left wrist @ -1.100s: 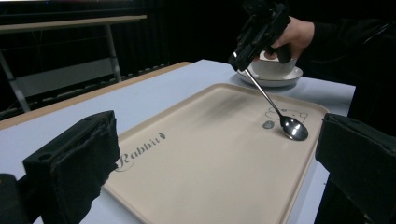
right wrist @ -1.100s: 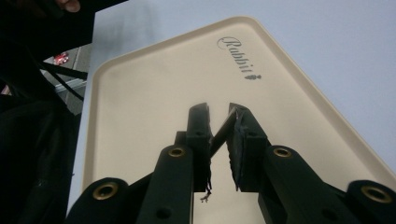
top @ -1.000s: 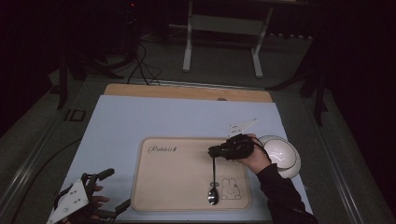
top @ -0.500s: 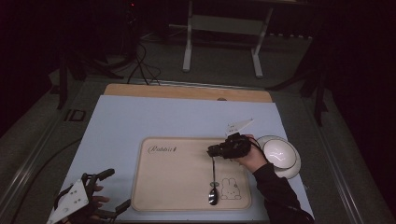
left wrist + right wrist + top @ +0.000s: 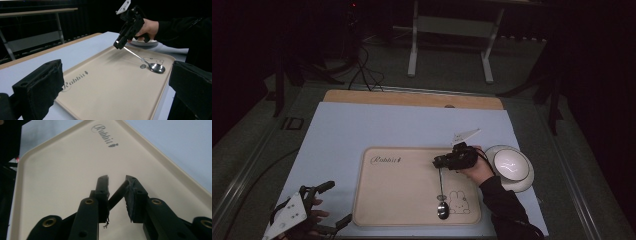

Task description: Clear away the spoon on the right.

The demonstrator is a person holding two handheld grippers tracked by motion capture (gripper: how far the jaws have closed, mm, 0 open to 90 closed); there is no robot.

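Over the beige tray (image 5: 412, 200), the right gripper (image 5: 443, 161) holds a spoon (image 5: 442, 192) by the tip of its handle, its narrow-set jaws pinching the stem between them in the right gripper view (image 5: 117, 192). The spoon's bowl rests on the tray near the rabbit drawing, at about 6 o'clock from the gripper in the high view, while the handle slants up to the jaws, as the left gripper view (image 5: 140, 57) shows.

The grip looks thin: the jaws catch only the very end of a smooth metal stem, and it crosses them at a slant. A quick lift or swing could let the spoon pivot or slide out and clatter back onto the tray. The white bowl (image 5: 511, 167) sits just beside the hand, at 3 o'clock from the gripper, so a wide turn of the wrist could knock it along the table (image 5: 362, 130).

The left gripper (image 5: 329, 202) waits at the tray's 8 o'clock corner, jaws spread wide and empty, well apart from the spoon.
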